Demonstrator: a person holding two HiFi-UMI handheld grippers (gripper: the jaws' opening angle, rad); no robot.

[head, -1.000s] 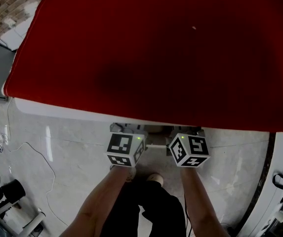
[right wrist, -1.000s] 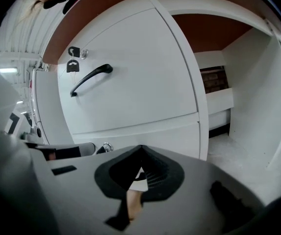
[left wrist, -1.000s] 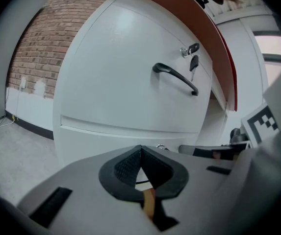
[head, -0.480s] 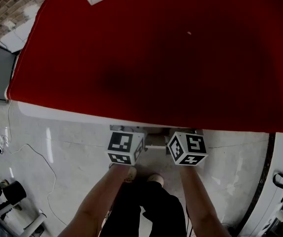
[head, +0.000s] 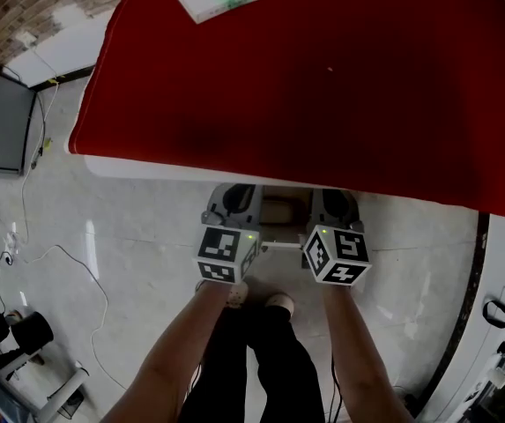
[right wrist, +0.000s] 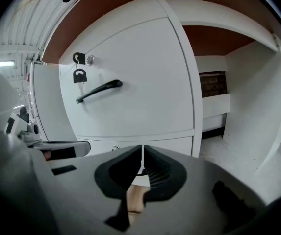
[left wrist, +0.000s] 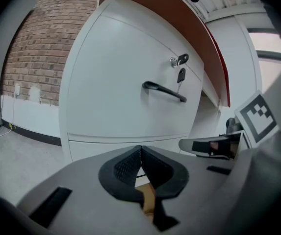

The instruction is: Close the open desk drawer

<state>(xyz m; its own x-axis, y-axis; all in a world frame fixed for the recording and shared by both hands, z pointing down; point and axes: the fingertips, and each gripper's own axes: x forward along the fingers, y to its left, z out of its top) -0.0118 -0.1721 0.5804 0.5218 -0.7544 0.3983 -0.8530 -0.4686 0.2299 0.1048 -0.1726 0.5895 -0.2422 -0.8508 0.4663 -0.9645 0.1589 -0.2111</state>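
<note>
Desk drawer [left wrist: 125, 82], frame centre: white front, black handle [left wrist: 164, 91], keys [left wrist: 181, 74] in lock [left wrist: 173, 61]; interior hidden. Left gripper [left wrist: 140, 149], right gripper [right wrist: 142, 149], lower centre: jaws together, empty.

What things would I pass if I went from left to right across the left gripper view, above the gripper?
Brick wall → black handle → black-and-white marker cube.
</note>
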